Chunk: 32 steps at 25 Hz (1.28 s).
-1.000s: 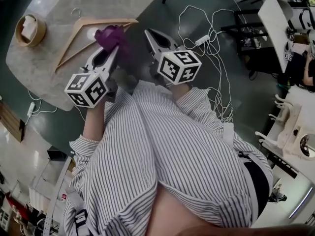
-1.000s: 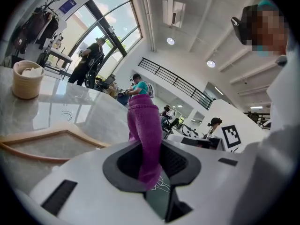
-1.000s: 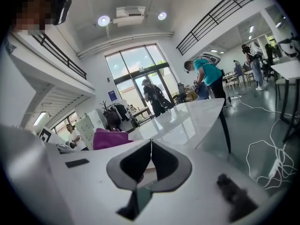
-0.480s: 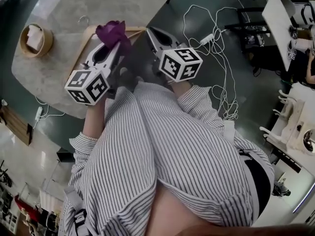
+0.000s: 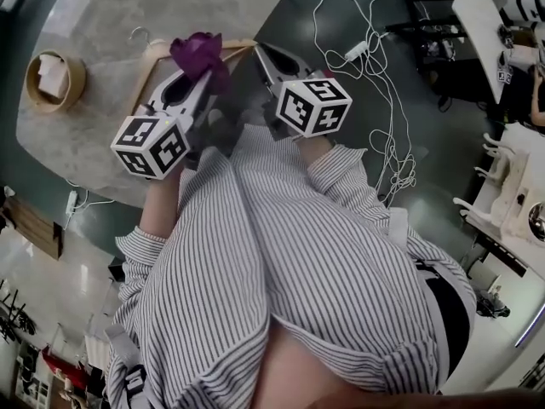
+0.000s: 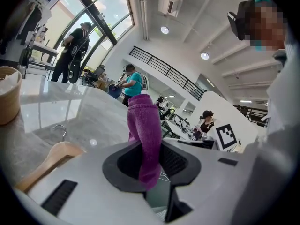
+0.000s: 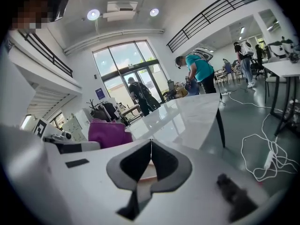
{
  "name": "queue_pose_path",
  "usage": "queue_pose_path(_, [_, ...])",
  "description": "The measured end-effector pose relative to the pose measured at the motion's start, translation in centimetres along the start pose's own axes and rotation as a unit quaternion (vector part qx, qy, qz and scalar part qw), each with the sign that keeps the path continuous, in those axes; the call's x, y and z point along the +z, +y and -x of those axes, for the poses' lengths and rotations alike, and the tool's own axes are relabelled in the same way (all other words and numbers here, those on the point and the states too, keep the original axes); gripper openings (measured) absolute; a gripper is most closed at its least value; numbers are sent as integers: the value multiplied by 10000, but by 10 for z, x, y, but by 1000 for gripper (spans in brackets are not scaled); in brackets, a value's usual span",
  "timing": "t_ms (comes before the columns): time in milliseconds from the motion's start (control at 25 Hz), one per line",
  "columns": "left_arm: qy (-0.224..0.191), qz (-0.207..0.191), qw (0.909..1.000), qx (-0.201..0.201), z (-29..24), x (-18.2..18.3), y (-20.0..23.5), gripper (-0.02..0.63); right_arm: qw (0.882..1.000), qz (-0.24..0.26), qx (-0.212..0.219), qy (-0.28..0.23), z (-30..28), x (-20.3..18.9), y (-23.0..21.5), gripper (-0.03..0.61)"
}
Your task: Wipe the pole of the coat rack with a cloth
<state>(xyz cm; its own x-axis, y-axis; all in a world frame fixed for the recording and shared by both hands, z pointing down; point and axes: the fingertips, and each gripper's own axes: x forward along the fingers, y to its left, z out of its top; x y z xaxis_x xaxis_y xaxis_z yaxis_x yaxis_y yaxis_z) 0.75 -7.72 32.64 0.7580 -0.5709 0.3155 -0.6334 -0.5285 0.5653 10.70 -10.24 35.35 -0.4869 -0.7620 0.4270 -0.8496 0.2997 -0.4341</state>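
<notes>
A purple cloth (image 5: 197,53) sticks out past the tip of my left gripper (image 5: 201,73), which is shut on it. In the left gripper view the cloth (image 6: 143,118) stands pinched upright between the jaws of the left gripper (image 6: 146,143). My right gripper (image 5: 259,56) is beside it to the right, shut and holding nothing. Its jaws meet in a thin line in the right gripper view (image 7: 151,143), where the cloth (image 7: 109,132) shows to the left. Both grippers are held close to the person's striped shirt (image 5: 289,262). I cannot make out a coat rack pole.
A wooden hanger (image 5: 150,60) lies on the marble table (image 5: 94,118) under the left gripper. A round bamboo box (image 5: 51,77) sits at the table's left. White cables (image 5: 385,75) trail over the dark floor at right. People stand far off in the hall.
The left gripper with the cloth has shifted slightly forward over the hanger. The right gripper has stayed shut beside it. The head camera has drifted a little.
</notes>
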Motion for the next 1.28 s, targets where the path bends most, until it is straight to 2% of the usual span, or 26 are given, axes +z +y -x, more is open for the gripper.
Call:
queue_pose_path(520, [305,94,9995,-52,-19,-9,-3,97,9996,-34,-25,295,-4,-5,-14,17])
queue_pose_path(960, [427,365,9984,15,-73,-9,6,97,9980,-259,-97,572,-14,-15,-60,17])
queue_pose_path(1280, [552,384,9976,-155,-109,-5,4,97,9960,-541,-79,703,-23,-24,-83,17])
